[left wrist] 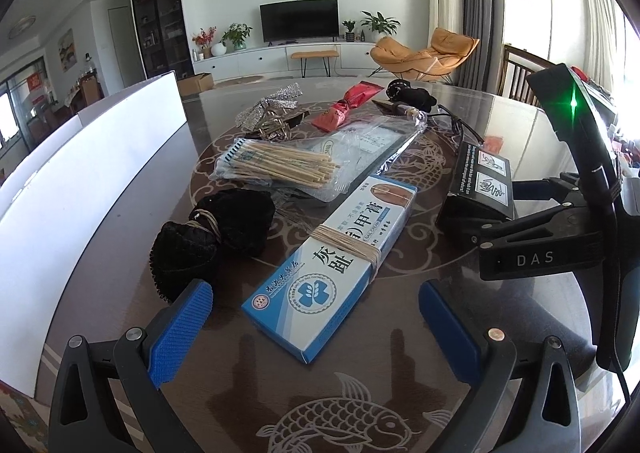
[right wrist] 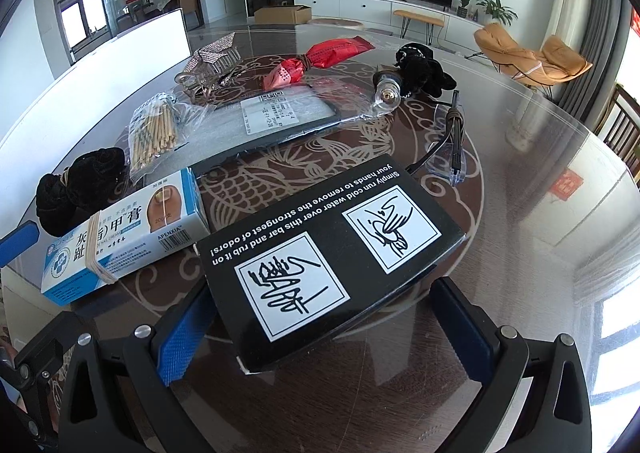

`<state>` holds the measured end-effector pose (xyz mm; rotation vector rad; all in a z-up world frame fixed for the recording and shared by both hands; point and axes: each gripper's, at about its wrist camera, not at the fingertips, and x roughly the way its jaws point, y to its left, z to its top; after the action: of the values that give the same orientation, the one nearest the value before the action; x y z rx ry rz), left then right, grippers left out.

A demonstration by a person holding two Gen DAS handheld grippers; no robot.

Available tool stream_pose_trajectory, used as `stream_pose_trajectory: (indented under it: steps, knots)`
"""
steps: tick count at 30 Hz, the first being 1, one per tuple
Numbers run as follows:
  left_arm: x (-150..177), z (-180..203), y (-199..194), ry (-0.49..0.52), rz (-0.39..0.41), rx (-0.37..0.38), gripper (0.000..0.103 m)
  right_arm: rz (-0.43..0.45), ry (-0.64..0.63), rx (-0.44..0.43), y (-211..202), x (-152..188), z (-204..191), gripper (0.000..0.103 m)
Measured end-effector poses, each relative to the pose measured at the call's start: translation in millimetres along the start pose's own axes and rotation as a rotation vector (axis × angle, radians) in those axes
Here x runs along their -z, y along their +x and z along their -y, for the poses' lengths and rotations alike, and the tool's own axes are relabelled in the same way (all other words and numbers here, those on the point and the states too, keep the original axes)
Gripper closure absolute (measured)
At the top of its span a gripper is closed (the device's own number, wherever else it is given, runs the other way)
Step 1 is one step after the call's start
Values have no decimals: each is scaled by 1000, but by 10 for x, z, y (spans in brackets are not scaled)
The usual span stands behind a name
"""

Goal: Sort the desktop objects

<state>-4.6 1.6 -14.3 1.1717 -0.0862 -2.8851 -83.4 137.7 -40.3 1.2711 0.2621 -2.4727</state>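
While the sorting looks like it's barely started, pretty much everything is spread loose over the middle of the surface (left wrist: 500,125), a round glass-topped thing with a fish pattern under it.

Left claw (left wrist: 316,329) sits at the bottom of its frame, wide open, holding nothing. The blue-and-white ointment box (left wrist: 332,257) with a rubber band round it lies between the blue pads, near end just about level with the tips, not touching either as far as I can tell.

Right claw (right wrist: 324,329) is also spread wide, and the black box (right wrist: 332,253) with the hand-washing drawings lies between its fingers at centre-bottom. The left pad (right wrist: 180,337) looks right against the box edge, the right one is clear of it, so I'd call it lined up, not gripped.

Everything else unsorted, from the left wrist view:
- black velvet scrunchie (left wrist: 208,229), left of the ointment box
- bag of cotton swabs (left wrist: 276,165) resting on a clear plastic packet (left wrist: 360,145)
- sparkly bow clip (left wrist: 272,109) and red wrapper (left wrist: 344,105) up top centre
- another black fabric thing (left wrist: 412,97) and a cable further back

White panels (left wrist: 100,157) stand along the left side; can't tell if that's a bin for the sorted stuff.
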Motion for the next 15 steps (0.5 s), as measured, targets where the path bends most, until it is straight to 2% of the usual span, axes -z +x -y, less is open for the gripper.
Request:
stream_pose_trajectory:
  steps: [15]
  knots:
    - [-3,-20,-2,-18,13,20,0,-1,0,0,3,-2,5,0]
